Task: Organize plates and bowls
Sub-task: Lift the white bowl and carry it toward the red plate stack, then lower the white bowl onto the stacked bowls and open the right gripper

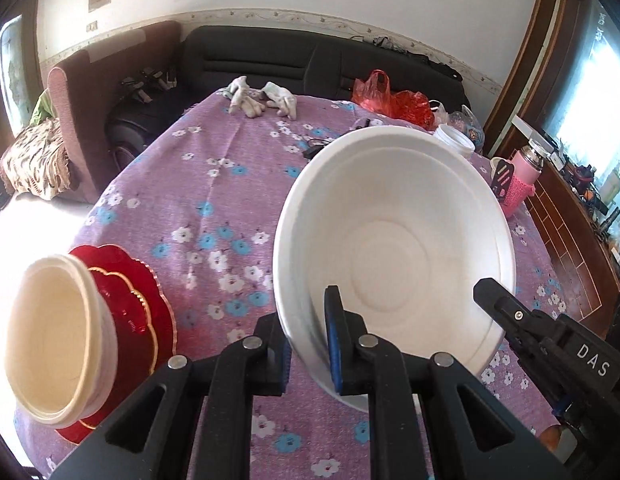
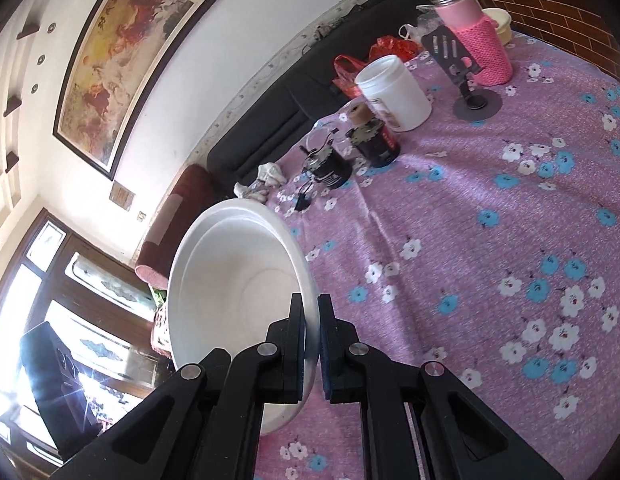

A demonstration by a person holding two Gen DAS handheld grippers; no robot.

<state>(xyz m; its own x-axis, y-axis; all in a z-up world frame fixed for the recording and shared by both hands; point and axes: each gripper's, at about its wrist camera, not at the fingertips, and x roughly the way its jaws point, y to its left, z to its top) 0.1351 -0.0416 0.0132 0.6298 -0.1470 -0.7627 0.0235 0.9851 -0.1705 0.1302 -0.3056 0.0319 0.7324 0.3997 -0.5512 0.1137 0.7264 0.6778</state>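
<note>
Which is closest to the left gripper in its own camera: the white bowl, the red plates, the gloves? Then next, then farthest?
1. white bowl, clamped in the left gripper.
2. red plates, lower left.
3. gloves, at the table's far edge.

A white bowl (image 1: 394, 248) is held tilted above the desk (image 1: 198, 184), its near rim pinched between the pads of the left hand-held gripper (image 1: 310, 344). The right hand-held gripper (image 1: 506, 312) is seen at the bowl's right rim. Near the desk's left edge, stacked cream bowls (image 1: 54, 340) rest on red plates (image 1: 142, 308). Gloves (image 1: 262, 98) lie at the far edge, a pink flask (image 1: 524, 178) at the right edge.
</note>
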